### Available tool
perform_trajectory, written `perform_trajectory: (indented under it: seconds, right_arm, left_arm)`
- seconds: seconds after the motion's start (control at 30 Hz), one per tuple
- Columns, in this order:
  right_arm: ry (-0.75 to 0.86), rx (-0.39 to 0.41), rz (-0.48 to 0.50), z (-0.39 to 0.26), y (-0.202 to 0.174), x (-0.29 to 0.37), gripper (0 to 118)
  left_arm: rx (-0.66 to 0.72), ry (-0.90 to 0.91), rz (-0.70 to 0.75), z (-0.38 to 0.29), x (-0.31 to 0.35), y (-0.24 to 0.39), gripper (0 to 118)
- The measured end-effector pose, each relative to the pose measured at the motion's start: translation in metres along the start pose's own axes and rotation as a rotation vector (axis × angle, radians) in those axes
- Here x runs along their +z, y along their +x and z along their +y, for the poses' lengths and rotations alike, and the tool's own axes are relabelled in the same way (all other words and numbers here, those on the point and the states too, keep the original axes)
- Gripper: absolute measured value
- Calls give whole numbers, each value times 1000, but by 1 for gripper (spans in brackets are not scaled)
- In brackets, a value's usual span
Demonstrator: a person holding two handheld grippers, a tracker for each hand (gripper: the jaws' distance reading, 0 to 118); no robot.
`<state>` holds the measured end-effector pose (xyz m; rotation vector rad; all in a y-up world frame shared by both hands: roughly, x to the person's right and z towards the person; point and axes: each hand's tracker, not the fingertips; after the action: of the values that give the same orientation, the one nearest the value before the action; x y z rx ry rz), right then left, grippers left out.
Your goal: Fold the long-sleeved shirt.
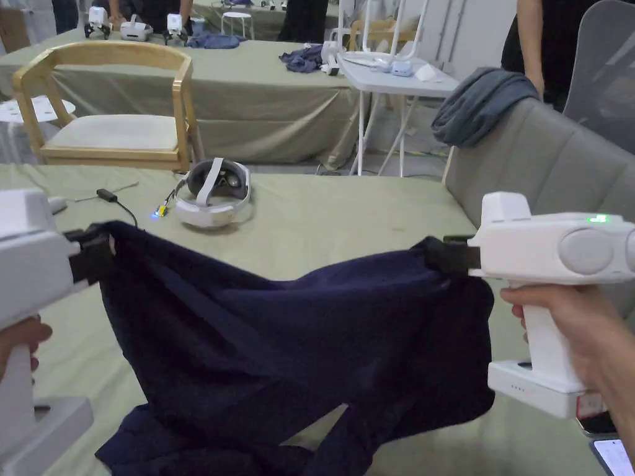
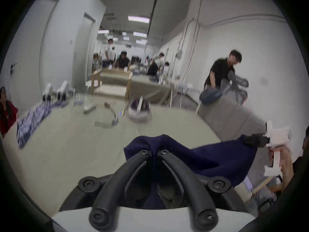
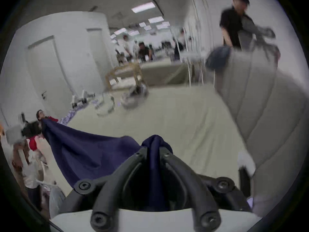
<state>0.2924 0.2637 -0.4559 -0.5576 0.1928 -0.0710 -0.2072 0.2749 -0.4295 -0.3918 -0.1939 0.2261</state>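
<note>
A plain dark navy cloth shirt [image 1: 297, 347] hangs over the pale olive-green tablecloth [image 1: 347, 211]. Both white plastic grippers, left gripper [image 1: 102, 257] and right gripper [image 1: 443, 254], have black jaws. Far left sits a white-and-grey headset [image 1: 214, 195]; far right, a grey-blue garment [image 1: 480, 105] on a beige-grey padded chair [image 1: 546, 161].

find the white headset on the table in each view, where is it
Head view: the headset sits left of centre in the upper half, on the table beyond the navy shirt.
Left gripper view: blurred, just above centre.
Right gripper view: blurred, left of centre in the upper half.
Shared landmark: the wooden chair behind the headset, also at and.
</note>
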Motion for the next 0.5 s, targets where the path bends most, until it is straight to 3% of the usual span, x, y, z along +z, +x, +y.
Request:
perform_trajectory:
  seconds: [0.13,0.2,0.3,0.4,0.5]
  right_arm:
    - [161,99,-56,101,-22,29,11]
    - [232,116,-123,155,-31,40,11]
    - [313,83,-134,227,-32,48,11]
    - [347,113,-199,278,-39,55,11]
    - [374,94,-209,295,-48,67,11]
  left_arm:
    - [-121,114,68,108,-13,8,9]
    - [-85,172,55,163,-19,10,9]
    - [-102,216,110,228,-24,20,9]
    - [-53,217,83,272,-26,26,9]
    - [-47,235,90,290,-31,34,9]
